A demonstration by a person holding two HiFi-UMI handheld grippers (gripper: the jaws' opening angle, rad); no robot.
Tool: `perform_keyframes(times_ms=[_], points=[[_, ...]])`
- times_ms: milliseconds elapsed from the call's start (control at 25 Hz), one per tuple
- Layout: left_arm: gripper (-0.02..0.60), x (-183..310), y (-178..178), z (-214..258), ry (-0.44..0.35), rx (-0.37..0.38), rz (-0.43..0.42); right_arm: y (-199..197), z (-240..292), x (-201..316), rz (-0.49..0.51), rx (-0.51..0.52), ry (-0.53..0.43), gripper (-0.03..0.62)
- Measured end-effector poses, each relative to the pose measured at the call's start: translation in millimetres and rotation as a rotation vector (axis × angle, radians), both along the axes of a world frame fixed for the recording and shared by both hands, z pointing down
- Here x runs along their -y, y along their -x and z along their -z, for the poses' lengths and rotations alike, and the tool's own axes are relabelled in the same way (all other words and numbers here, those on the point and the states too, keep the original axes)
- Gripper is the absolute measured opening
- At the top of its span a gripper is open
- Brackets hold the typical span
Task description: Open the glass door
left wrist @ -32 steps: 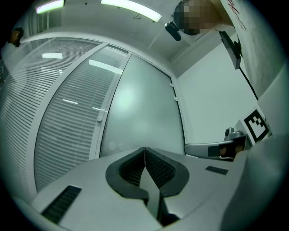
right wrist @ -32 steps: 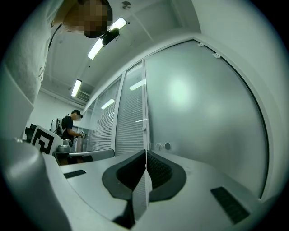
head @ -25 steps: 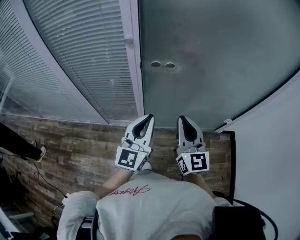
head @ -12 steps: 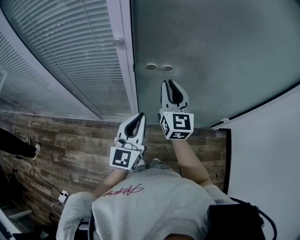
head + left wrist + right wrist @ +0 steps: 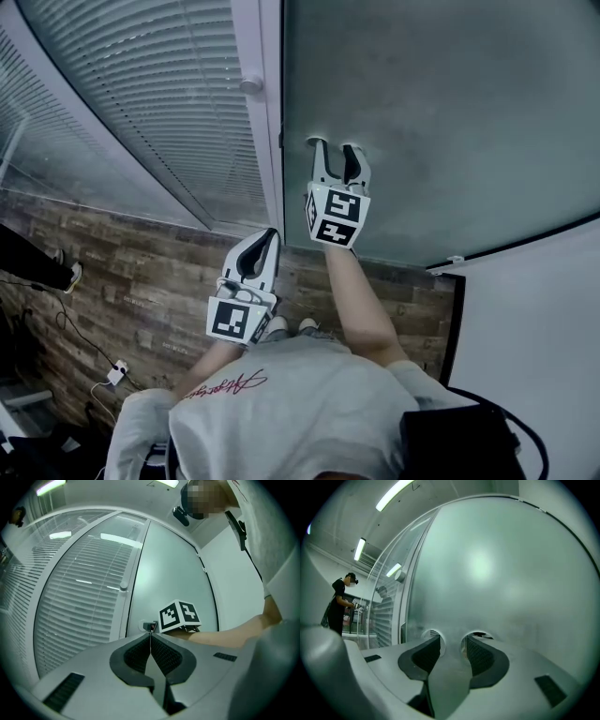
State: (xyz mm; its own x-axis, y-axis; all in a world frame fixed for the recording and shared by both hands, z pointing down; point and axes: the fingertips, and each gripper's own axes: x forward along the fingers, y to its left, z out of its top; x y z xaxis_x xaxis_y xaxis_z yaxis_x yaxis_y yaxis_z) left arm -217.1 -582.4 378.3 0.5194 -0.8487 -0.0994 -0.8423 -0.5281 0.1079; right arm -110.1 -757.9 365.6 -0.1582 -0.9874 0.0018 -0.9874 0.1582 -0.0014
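The frosted glass door [image 5: 441,103] stands right in front of me, its two round holes [image 5: 434,638] side by side near the left edge. My right gripper [image 5: 335,150] is up against the door. Its jaws have just been opening, and a fingertip [image 5: 432,645] sits at each hole with the strip of glass between them, which the pads do not press. Lower and to the left, my left gripper [image 5: 265,236] hangs shut and empty, off the door. From the left gripper [image 5: 150,635] view, the right gripper's marker cube [image 5: 180,615] shows against the door [image 5: 173,569].
A white frame post [image 5: 269,122] with a round knob [image 5: 250,84] borders the door's left edge, and a blind-covered glass wall [image 5: 141,103] runs beyond it. A white wall [image 5: 534,319] closes the right side. The floor [image 5: 141,272] is wood planks. A person [image 5: 339,605] stands far left.
My right gripper has reached forward from beside the left one up to the door's two holes, and its jaws have gone from shut to open. The left gripper has drifted slightly down, staying shut.
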Motion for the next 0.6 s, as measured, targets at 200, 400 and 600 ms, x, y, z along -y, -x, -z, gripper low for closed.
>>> perform_keyframes(times_ms=[200, 400, 600], points=[[0.017, 0, 9, 1, 0.000, 0.014, 0.015, 3, 5, 12, -0.060, -0.037, -0.029, 0.163], [0.017, -6, 16, -5, 0.009, 0.036, 0.007, -2, 2, 13, -0.103, 0.000, -0.024, 0.132], [0.017, -14, 26, -10, 0.022, 0.054, 0.000, -6, 3, 10, -0.134, 0.011, -0.031, 0.127]])
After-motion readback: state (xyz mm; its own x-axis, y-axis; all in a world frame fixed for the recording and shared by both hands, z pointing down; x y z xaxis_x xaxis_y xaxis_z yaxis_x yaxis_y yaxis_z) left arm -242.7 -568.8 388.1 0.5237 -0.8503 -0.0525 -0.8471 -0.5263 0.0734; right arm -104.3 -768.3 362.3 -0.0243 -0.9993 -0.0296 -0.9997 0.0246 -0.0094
